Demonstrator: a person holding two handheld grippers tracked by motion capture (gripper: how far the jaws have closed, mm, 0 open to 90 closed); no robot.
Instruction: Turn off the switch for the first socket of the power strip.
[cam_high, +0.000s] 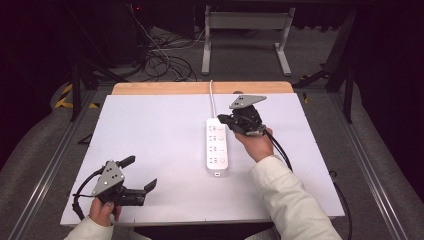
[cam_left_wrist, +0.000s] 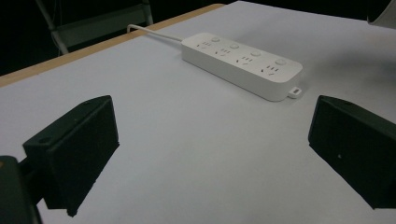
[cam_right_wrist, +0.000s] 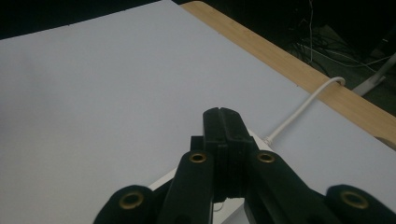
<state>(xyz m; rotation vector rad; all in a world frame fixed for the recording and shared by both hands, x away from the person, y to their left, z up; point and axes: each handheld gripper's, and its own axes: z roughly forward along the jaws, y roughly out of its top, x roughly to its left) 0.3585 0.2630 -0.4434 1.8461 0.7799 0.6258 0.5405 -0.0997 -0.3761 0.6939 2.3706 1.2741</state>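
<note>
Left gripper (cam_high: 140, 175) held low at about seven o'clock on the table, jaws spread wide, pointing toward three o'clock; same wide gap seen in the left gripper view (cam_left_wrist: 210, 154). Left hand (cam_high: 102, 207) wrapped round its rear. Right gripper (cam_high: 223, 119) out near one o'clock, jaws pressed together, pointing toward nine o'clock; closed tips in the right gripper view (cam_right_wrist: 227, 133). Right hand (cam_high: 257, 142) gripping from behind, white-sleeved forearm (cam_high: 292, 200) running back toward five o'clock.

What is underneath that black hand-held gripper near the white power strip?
Under the right hand-held gripper, its jaws closed together, lies the far end of the power strip, where its white cable leaves. The gripper covers the strip's top there, so contact cannot be seen.
</note>
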